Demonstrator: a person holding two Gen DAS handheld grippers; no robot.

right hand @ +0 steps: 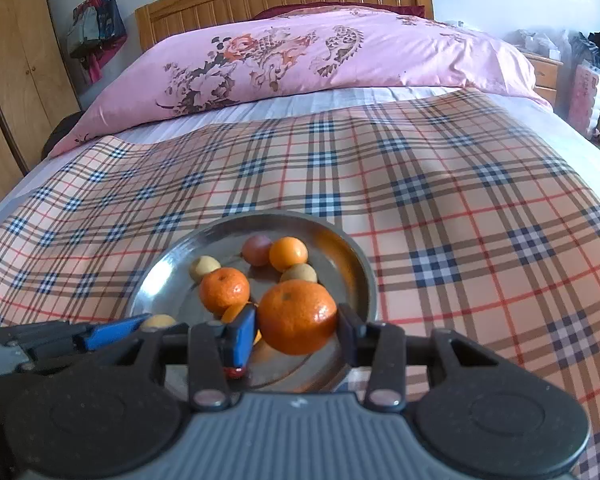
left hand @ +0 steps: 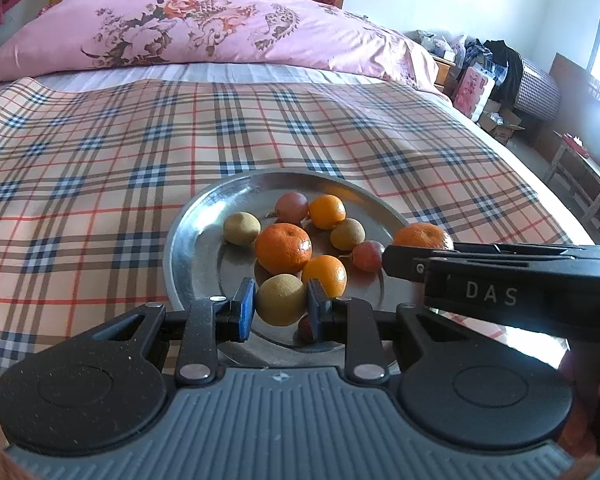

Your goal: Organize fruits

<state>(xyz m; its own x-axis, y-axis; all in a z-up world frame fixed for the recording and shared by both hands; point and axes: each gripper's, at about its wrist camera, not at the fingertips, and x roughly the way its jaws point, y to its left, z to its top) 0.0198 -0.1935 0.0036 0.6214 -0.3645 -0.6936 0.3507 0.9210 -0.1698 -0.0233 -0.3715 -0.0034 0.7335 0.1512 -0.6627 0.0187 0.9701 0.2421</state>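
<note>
Fruits [left hand: 283,248] heaped in the metal plate [left hand: 188,248], left tool [left hand: 281,305] clamping a longan [left hand: 280,300], right tool [right hand: 297,330] clamping a mandarin [right hand: 297,316].

The letters "DAS" stood in pale print on the black side of the right gripper [left hand: 420,246], at about four o'clock in the left wrist view. Nothing else was legible.
</note>
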